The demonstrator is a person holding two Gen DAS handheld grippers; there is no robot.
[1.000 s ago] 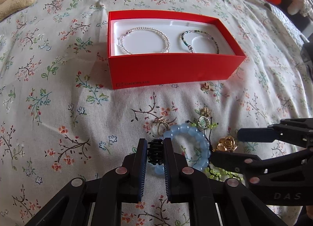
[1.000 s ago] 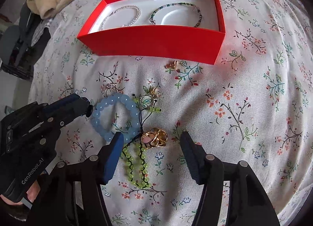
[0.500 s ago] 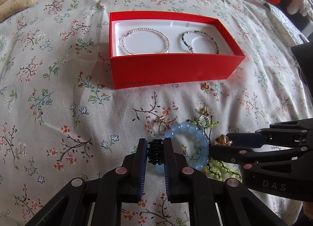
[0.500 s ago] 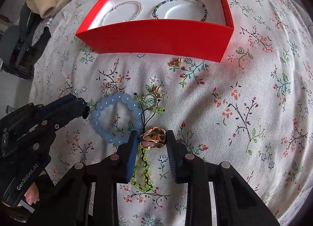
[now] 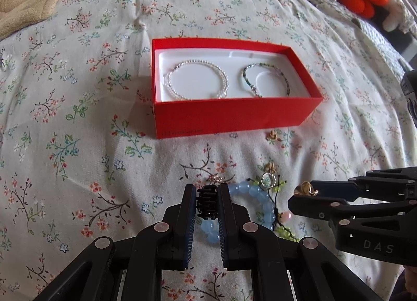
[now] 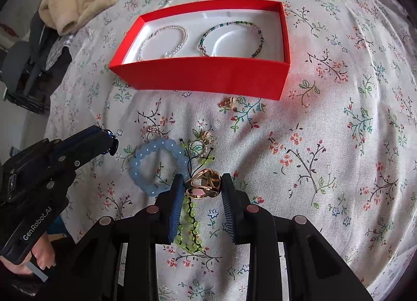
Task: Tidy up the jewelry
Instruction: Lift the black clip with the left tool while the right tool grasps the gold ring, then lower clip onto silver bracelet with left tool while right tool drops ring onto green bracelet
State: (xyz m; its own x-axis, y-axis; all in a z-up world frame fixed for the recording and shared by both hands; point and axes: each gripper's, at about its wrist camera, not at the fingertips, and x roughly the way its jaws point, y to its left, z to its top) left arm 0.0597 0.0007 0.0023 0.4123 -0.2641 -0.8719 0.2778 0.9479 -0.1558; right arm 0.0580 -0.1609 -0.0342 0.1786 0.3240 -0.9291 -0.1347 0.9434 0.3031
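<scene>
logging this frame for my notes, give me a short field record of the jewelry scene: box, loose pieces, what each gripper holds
box: red box, open, on the floral cover
in box: pearl bracelet left, dark bead bracelet right
loose: blue bracelet, green strand, small gold pieces
left gripper: shut on black clip
right gripper: jaws just closed on gold ring

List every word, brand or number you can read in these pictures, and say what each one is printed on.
"DAS" - on the black body of the right claw, seen from the left wrist camera.
"GenRobot.AI" - on the black body of the left claw, seen from the right wrist camera.
Faint lettering on the front wall of the red box, low at its left end - too small and pale to read.
No other text shows.
</scene>
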